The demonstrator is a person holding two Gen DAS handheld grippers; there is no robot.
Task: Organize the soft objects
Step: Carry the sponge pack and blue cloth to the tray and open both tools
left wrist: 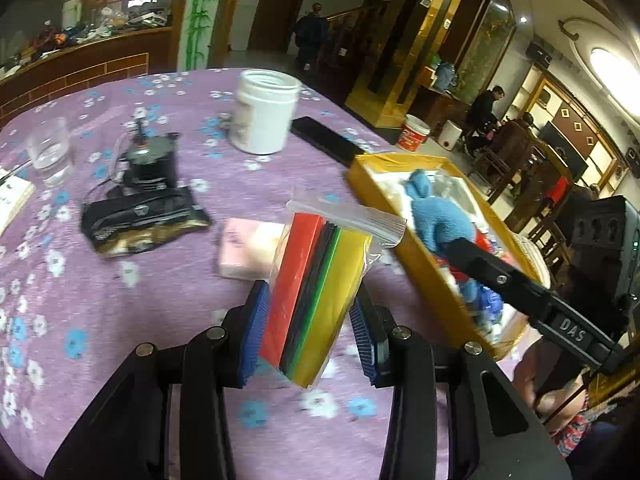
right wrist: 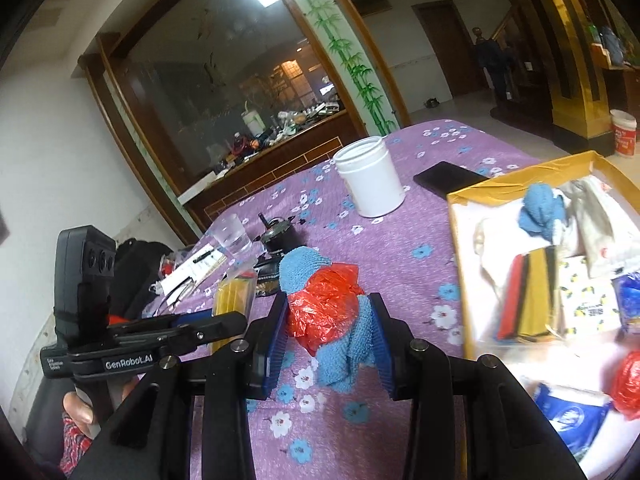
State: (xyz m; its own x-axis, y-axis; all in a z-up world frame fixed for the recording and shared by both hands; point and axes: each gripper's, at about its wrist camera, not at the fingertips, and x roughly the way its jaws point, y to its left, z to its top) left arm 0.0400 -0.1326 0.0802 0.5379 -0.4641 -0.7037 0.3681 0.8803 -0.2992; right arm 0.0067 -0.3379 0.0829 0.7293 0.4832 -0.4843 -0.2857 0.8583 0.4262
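Observation:
My left gripper [left wrist: 310, 330] is shut on a clear zip bag of coloured foam sheets [left wrist: 320, 288], red, black, green and yellow, held upright above the purple tablecloth. My right gripper [right wrist: 330, 340] is shut on a blue knitted cloth [right wrist: 344, 350] with a crumpled red plastic bag [right wrist: 324, 304] bunched against it, above the cloth just left of the yellow box [right wrist: 460, 248]. In the left wrist view the right gripper [left wrist: 456, 246] reaches over the same box [left wrist: 420, 264] with the blue cloth [left wrist: 436, 216]. A pink packet [left wrist: 250, 254] lies beyond the foam bag.
The box holds another foam bag [right wrist: 532, 296], a blue cloth [right wrist: 540, 210], white bags and a red bag [right wrist: 628, 384]. On the table stand a white jar [left wrist: 266, 112], a glass [left wrist: 50, 150], a black phone [left wrist: 328, 140], a black gadget [left wrist: 150, 164] and a dark pouch [left wrist: 140, 222].

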